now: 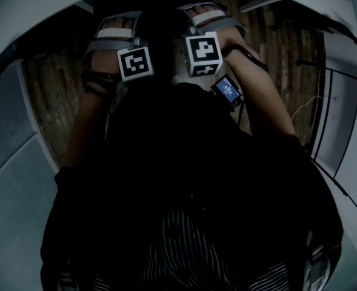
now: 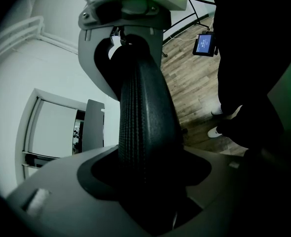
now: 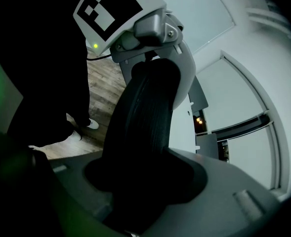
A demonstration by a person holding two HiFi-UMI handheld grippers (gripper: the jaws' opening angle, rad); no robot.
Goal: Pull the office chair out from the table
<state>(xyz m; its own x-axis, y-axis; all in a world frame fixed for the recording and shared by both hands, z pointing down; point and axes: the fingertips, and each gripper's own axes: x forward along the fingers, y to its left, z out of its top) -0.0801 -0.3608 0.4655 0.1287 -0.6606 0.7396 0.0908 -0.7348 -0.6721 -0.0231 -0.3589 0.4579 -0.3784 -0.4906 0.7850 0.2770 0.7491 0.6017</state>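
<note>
- dark-clothed person's torso: fills the lower head view.
- left gripper, grey, with a black-and-white marker cube: jaws part-way closed, clamped on the chair's top rail.
- right gripper, same build: jaws likewise gripping that rail.
- black office chair, ribbed padded top rail: directly ahead of the person, spanning from one gripper to the other (one end in each).
- small black device with a lit blue screen: beside the right wrist.
- brown wood-plank floor: beyond and below.
</note>
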